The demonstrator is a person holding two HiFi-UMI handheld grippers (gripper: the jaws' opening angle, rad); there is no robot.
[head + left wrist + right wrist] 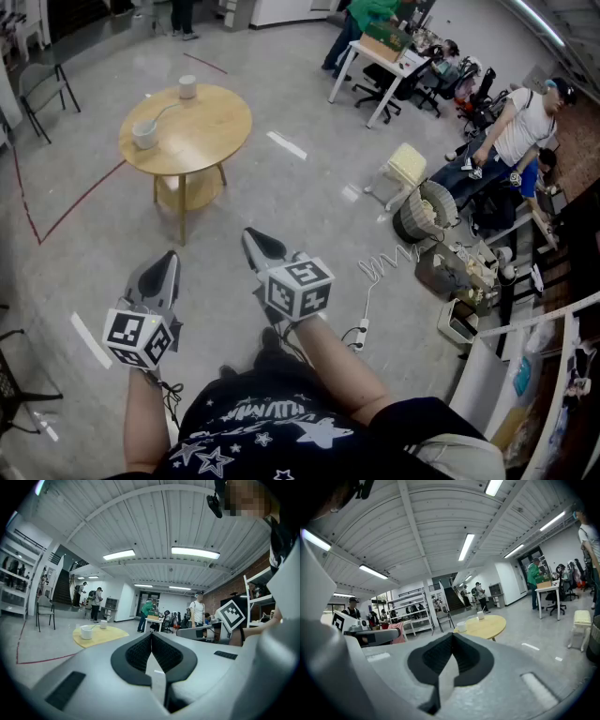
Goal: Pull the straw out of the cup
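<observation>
A white cup (143,135) with a pale straw (165,112) leaning out of it stands on the round wooden table (202,141), far ahead of me. In the left gripper view the same cup (86,631) is small and distant; in the right gripper view the cup (461,626) is just as far. My left gripper (169,259) and right gripper (249,235) hang side by side over the floor, well short of the table. Both are shut and hold nothing: the left gripper's (151,635) and the right gripper's (452,635) pads meet at the tip.
A second white cup (187,86) stands at the table's far edge. A red tape line (80,199) crosses the floor on the left, by a folding chair (42,89). On the right are a stool (405,167), a coiled cable (384,262), clutter and people at desks (380,64).
</observation>
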